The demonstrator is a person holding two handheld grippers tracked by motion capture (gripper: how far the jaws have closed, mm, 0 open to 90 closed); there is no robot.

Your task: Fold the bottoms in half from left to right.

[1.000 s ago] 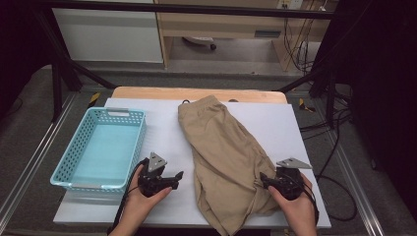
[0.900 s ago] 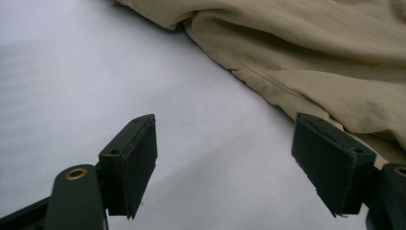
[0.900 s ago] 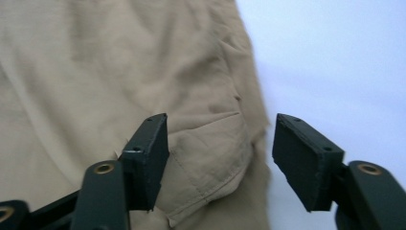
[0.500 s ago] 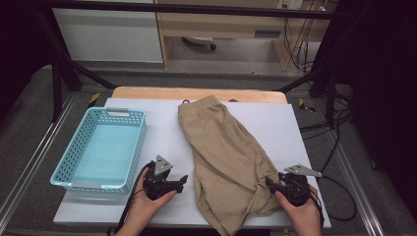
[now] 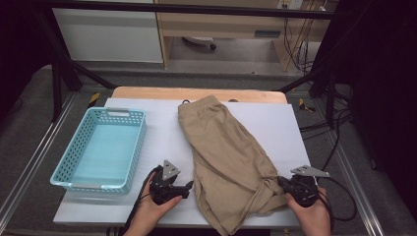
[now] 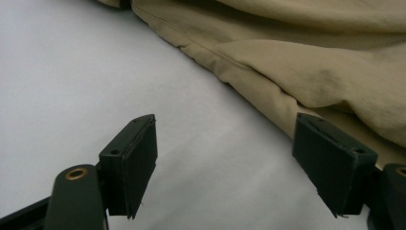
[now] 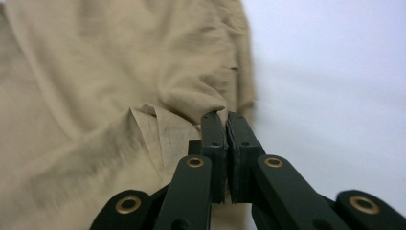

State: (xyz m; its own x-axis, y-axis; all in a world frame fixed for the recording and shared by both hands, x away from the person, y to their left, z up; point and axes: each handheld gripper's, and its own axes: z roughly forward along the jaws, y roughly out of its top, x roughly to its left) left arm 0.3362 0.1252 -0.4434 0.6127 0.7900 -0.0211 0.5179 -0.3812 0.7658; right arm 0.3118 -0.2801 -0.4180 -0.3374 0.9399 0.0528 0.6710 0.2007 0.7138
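At the near edge of the worktop [image 5: 162,132] the person's two hands each hold a tool. The right tool [image 5: 284,184] sits at the near right, and its jaws have just been closing: in the right gripper view the right tool [image 7: 226,120] has its pads pressed together on a pinch of cloth at the hem of the shorts [image 7: 95,96], with the fabric puckered into folds at the tips. From above, creases run from that corner of the shorts [image 5: 228,162] toward the grip.

The left tool [image 5: 187,186] lies at the near middle, just beside the left edge of the shorts, jaws aimed at the cloth. In the left gripper view the left tool [image 6: 225,158] stands wide, bare white worktop [image 6: 72,72] between the pads; the right-hand pad sits at the hem of the shorts [image 6: 311,62], and whether it touches is hard to tell.

The tan shorts stretch from the near edge away up the middle of the worktop, waistband at the far end. To the left, well apart from them, sits a light blue basket [image 5: 66,172], long side running away from the person
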